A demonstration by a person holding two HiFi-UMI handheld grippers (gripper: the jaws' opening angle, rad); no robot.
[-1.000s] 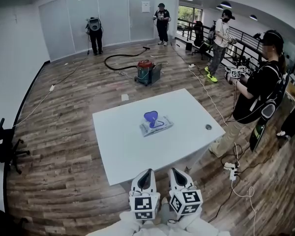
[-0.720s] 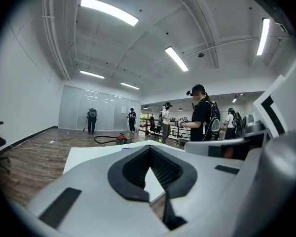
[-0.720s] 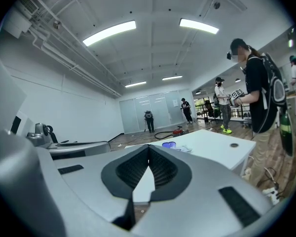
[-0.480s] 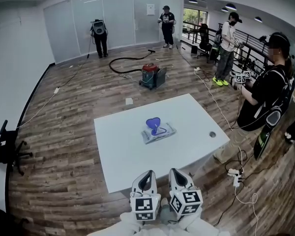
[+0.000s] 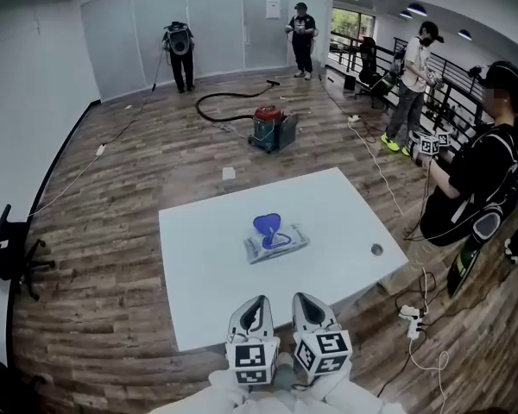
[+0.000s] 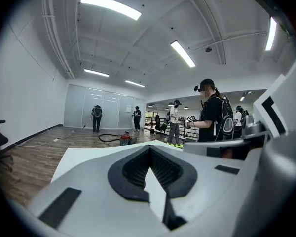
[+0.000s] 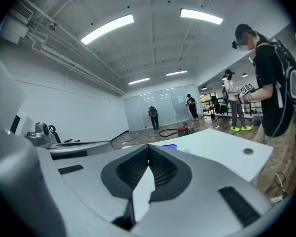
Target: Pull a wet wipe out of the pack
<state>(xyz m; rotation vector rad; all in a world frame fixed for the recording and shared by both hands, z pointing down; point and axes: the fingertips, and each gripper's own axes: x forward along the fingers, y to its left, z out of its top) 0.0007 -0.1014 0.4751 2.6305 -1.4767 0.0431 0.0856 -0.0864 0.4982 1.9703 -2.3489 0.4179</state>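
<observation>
**Left gripper** (image 5: 254, 304): grey two-jaw claw with marker cube. Jaws closed tip to tip, nothing held.

**Right gripper** (image 5: 305, 300): same build, just beside the left. Jaws likewise closed at the tips, empty.

**Soft, pale plastic wet-wipe pack** (image 5: 276, 242): flat on the white rectangular table (image 5: 198, 266), well ahead of both claws, roughly in line with the gap between them. Blue rounded lid flap (image 5: 267, 224) raised at its far-left end. Wipe itself not discernible at this range. Task judged not begun, approach pending.

**Hazards, judged:**
- Light, unanchored pack likely to lift or slide with the wipe unless pinned by one claw.
- Closed jaws in need of opening before any pinch.
- Broad tips liable to catch several sheets or miss the thin fold.
- Raised flap liable to drop shut if knocked.

**Edges and room:**
- Near table edge close by the claws, exact overlap unclear.
- Bare tabletop on every side of the pack, open to approach from left, right or above.
- Small round grommet hole (image 5: 376, 249) far ahead-right, near the table's right edge.
- Person in black clothing (image 5: 475, 179) beyond that edge, well right of the right claw.
- White floor cables (image 5: 414, 313) to the right.
- Red canister vacuum cleaner (image 5: 268, 128) far ahead, past the table.
</observation>
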